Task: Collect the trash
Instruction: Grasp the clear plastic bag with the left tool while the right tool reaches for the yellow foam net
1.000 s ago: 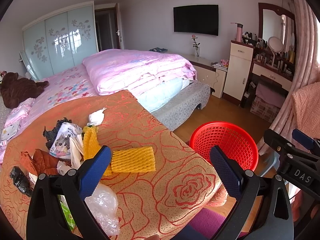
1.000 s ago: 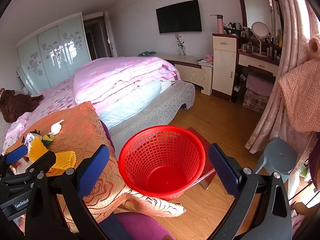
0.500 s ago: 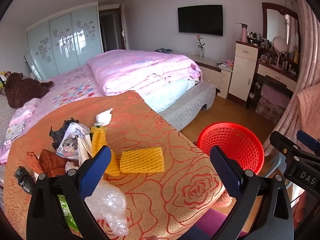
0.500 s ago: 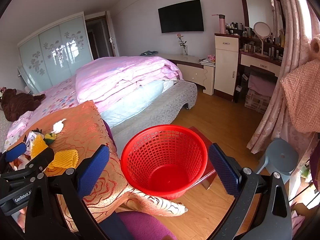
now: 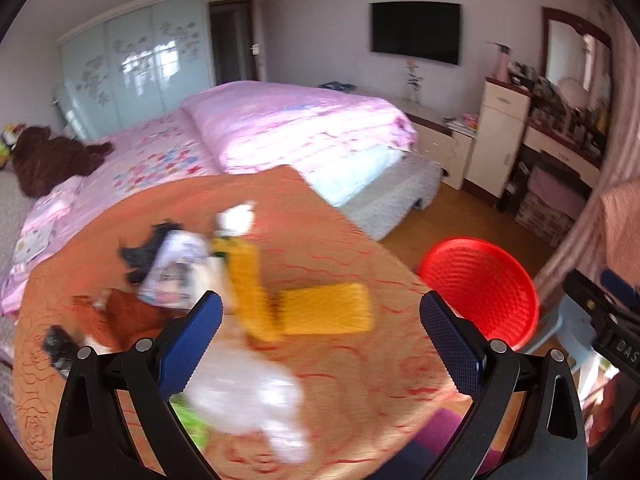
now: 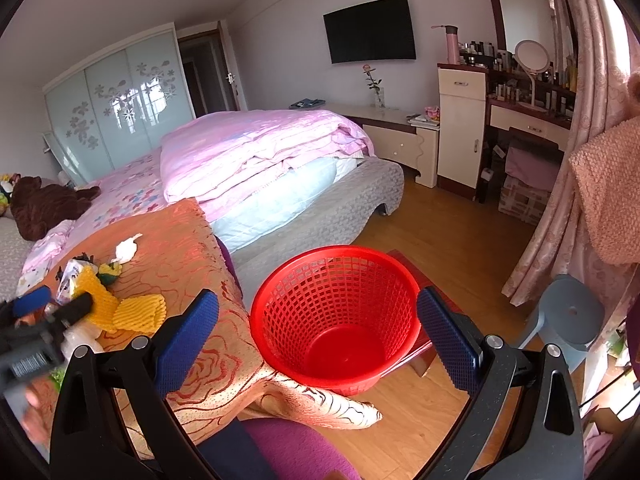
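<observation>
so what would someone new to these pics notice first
Probably the bright red basket, standing empty on the wooden floor just off the corner of the orange rose-patterned cloth. Next comes the litter on that cloth: yellow foam netting, a crumpled clear plastic bag and mixed wrappers beside it. Both the left gripper and the right gripper are open and empty.
</observation>
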The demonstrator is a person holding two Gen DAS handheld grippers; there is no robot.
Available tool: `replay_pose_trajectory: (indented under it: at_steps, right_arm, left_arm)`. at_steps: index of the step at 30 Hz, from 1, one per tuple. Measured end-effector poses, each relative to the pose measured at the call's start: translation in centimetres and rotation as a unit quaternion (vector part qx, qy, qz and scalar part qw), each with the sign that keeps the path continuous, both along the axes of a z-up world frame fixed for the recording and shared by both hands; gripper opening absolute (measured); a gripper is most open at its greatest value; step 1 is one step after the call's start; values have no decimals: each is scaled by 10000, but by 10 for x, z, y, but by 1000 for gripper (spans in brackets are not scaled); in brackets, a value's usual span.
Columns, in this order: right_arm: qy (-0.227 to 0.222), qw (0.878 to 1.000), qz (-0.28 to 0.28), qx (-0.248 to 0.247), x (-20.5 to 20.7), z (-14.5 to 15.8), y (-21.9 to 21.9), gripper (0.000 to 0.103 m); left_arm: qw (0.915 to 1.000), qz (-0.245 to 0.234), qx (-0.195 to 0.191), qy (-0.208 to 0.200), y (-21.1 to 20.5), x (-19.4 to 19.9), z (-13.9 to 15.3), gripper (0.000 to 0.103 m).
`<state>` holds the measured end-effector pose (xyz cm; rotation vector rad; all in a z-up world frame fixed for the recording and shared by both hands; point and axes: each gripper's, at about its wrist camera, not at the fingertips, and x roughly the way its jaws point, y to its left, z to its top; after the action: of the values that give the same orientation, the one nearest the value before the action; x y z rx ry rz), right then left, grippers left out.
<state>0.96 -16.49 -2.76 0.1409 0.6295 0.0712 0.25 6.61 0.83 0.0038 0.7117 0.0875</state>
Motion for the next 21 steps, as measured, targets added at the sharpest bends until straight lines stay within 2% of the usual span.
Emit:
replay_pose_trajectory:
  at_steps: [5,10,15,21]
  right_arm:
    - [84,9999,65,-5,3,-3,0,96]
    - [169,9998,125,-18,4,-5,4,96]
    - [262,9993,236,-100,4,-10,12,96]
    - [298,9991,263,-154,5,-13,15,96]
  left_arm:
    - [9982,548,-225,84,67,-6,10,95]
    - [9955,761,-507,241,101,-23,6,95]
    - [9964,451,-566,438,86,-30,-9,95]
    - [9962,162,-461,720,60,-13,-36,93]
